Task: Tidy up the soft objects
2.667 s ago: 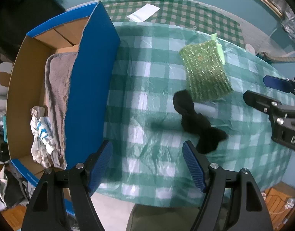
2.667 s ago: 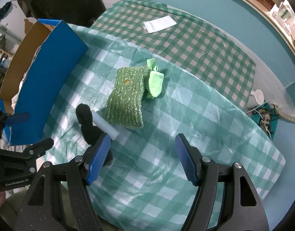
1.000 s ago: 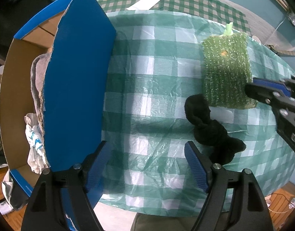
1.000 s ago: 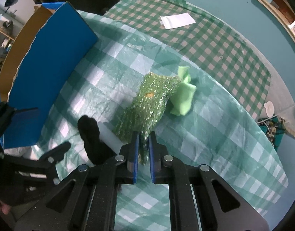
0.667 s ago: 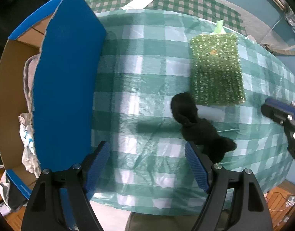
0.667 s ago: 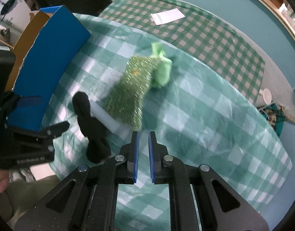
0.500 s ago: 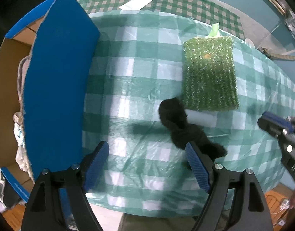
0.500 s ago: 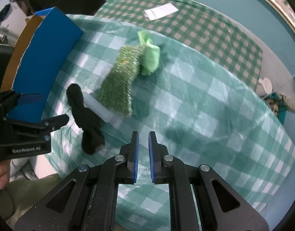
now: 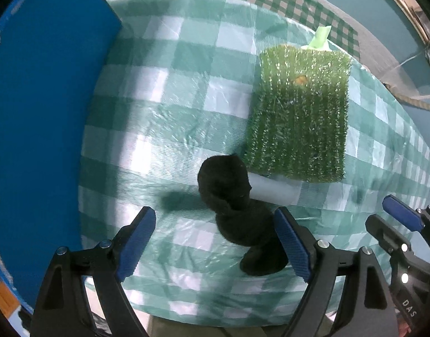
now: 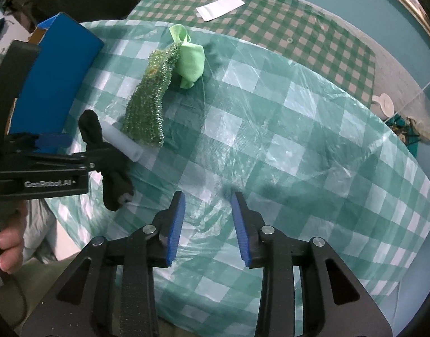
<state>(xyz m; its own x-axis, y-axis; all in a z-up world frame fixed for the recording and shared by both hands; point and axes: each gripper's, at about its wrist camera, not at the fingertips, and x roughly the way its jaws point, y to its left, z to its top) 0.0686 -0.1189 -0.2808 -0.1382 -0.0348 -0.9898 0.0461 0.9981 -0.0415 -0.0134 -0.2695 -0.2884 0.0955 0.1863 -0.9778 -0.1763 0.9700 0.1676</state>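
So the left claw (image 9: 215, 241) is hanging wide open over the near part of the bench (image 9: 186, 90), gripping nothing, and the black sock (image 9: 237, 213) sits partly between its two blue pads, closer to the right-hand one. The sock is a lumpy, knotted-looking thing lying on the green and white checked plastic cover. Tucked right behind it is a small white foam roll (image 9: 273, 191), touching the sock, and the near edge of the sparkly green scrubby cloth (image 9: 299, 115) lies over the roll. Past the far edge of that cloth, a light green pouch (image 10: 191, 61) pokes out, pressed right up against it; from the right wrist view you can see it way better, with a little knotted top. The blue cardboard box (image 9: 43, 118) stands along the left side of the bench, with its tall blue flap facing the sock; I can't see inside it from here. The right claw (image 10: 206, 221) is partly open with a modest gap between the pads, empty, hovering above bare checked cover well apart from all the soft stuff. Way at the back there's a white paper slip (image 10: 219, 7) on the smaller-checked cloth.
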